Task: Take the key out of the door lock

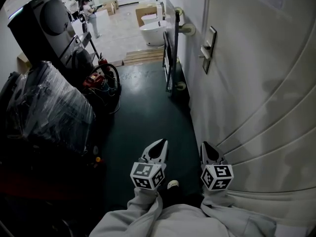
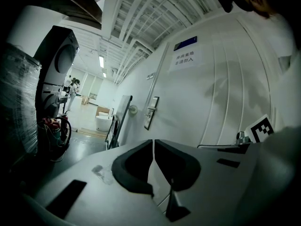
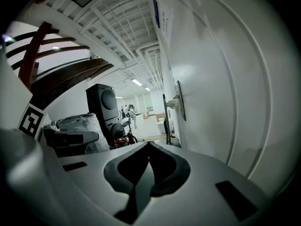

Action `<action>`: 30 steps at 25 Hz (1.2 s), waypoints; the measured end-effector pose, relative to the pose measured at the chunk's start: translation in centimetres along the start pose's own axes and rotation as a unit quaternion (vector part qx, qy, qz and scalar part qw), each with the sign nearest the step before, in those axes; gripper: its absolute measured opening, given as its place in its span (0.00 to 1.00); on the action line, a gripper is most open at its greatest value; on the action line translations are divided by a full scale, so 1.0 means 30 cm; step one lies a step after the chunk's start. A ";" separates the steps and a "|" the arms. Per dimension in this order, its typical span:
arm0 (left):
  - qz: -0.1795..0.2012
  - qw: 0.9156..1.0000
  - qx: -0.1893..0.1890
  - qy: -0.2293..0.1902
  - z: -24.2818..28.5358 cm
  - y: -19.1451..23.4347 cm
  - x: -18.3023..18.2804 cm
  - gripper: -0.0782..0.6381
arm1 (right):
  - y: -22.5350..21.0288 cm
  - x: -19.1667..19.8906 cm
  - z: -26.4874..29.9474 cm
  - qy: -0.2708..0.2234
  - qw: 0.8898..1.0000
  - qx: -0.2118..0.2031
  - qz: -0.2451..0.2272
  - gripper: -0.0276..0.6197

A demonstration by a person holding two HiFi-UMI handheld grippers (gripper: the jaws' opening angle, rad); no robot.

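Note:
The white door (image 1: 256,83) with curved grooves fills the right of the head view. Its metal lock plate and handle (image 1: 209,48) sit well ahead of both grippers, and show too in the left gripper view (image 2: 151,112) and the right gripper view (image 3: 179,100). No key can be made out at this distance. My left gripper (image 1: 163,143) (image 2: 153,141) is low over the floor, jaws together, holding nothing. My right gripper (image 1: 205,145) (image 3: 149,144) hangs beside it, close to the door, jaws also together and empty.
A dark green floor (image 1: 143,112) runs along the door. To the left stand a plastic-wrapped load (image 1: 49,107), stacked machines (image 1: 44,23) and red equipment with hoses (image 1: 101,78). A black frame (image 1: 173,53) leans on the wall beyond the lock. People (image 1: 86,6) stand far off.

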State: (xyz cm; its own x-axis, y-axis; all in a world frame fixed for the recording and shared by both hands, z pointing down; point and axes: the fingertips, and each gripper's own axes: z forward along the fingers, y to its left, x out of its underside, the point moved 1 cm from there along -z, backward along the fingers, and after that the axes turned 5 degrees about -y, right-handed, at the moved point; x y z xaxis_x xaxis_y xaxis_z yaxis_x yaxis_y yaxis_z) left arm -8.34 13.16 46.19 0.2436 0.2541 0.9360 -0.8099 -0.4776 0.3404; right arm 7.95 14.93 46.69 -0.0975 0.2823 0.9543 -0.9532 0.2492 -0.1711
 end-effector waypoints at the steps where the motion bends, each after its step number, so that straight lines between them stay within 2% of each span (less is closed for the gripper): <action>1: -0.001 1.000 0.000 0.000 0.000 0.007 0.001 0.14 | 0.006 0.000 0.007 0.000 1.000 -0.001 -0.001 0.12; 12: -0.018 1.000 0.004 0.001 -0.013 0.026 0.022 0.14 | 0.028 0.000 0.001 0.004 1.000 0.007 -0.013 0.12; 17: -0.021 1.000 -0.004 0.003 -0.003 0.043 0.028 0.14 | 0.031 0.005 0.027 0.009 1.000 -0.002 -0.013 0.12; 30: -0.012 1.000 0.001 0.004 0.220 0.109 -0.027 0.14 | -0.078 -0.067 0.234 0.004 1.000 0.000 -0.008 0.12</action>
State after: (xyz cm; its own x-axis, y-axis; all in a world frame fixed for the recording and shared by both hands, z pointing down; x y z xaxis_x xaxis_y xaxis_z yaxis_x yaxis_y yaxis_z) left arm -7.66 5.84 47.14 0.2595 0.2719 0.9267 -0.8023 -0.4734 0.3636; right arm 8.37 7.28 46.88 -0.0795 0.2864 0.9548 -0.9545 0.2543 -0.1557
